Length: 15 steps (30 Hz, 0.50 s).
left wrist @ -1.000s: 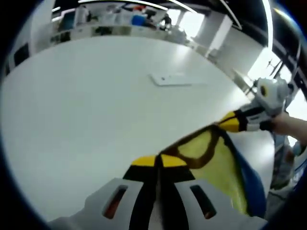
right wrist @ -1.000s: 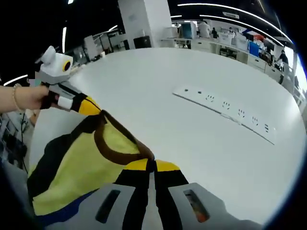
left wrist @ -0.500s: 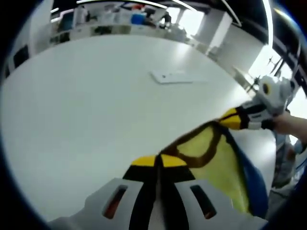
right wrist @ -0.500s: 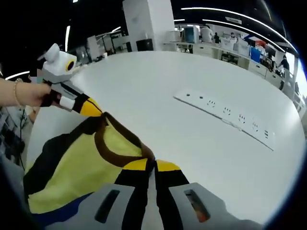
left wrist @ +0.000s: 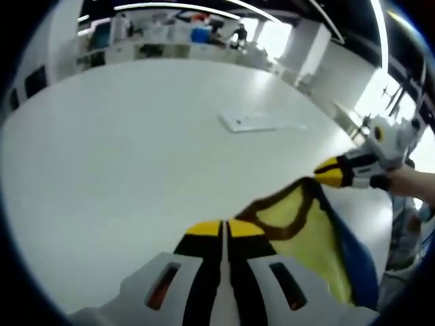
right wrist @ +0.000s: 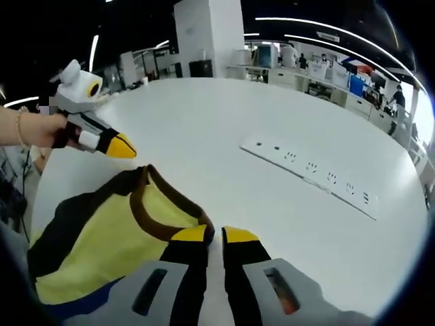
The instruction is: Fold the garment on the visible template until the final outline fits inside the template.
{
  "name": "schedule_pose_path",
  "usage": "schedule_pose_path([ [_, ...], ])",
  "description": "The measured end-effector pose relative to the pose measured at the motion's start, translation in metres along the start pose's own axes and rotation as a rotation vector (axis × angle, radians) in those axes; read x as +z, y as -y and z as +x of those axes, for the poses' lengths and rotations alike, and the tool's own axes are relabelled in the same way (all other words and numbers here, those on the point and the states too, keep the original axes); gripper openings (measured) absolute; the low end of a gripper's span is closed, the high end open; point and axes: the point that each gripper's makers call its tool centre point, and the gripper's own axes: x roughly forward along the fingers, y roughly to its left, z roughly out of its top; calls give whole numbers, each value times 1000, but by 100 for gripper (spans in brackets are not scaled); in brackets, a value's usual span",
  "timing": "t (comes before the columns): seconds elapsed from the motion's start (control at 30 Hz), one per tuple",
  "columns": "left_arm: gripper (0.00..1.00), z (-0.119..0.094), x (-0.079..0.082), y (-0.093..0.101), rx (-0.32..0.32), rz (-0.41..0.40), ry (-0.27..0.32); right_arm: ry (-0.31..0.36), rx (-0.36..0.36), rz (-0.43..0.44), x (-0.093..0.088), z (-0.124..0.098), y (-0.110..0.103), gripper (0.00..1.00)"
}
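Observation:
A yellow garment (left wrist: pixel 306 231) with a brown collar and dark blue parts lies on the white table (left wrist: pixel 122 149). My left gripper (left wrist: pixel 222 229) shows a thin slit between its jaws, and the collar ends just right of its tips. In the right gripper view the left gripper (right wrist: pixel 126 148) hangs a little above the garment (right wrist: pixel 102 231), apart from the cloth. My right gripper (right wrist: pixel 214 236) has a clear gap between its jaws, with the collar edge against its left tip. Seen from the left gripper view, the right gripper (left wrist: pixel 319 175) sits at the garment's far corner.
A white power strip (right wrist: pixel 309 176) lies on the table beyond the garment, also seen as the power strip (left wrist: pixel 262 121). A person's hand (right wrist: pixel 34 129) holds the left gripper. Office desks and shelves stand far behind the table (right wrist: pixel 224 115).
Both grippers' jaws have parted slightly. The left gripper has come away from the collar corner it held, and the garment has sunk onto the table.

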Motion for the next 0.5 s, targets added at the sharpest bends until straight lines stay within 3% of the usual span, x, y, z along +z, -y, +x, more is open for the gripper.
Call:
schedule_pose_path([
  [0.5,0,-25,12,9,5,18,43,18,-26,-17,8,-25,-2,6],
])
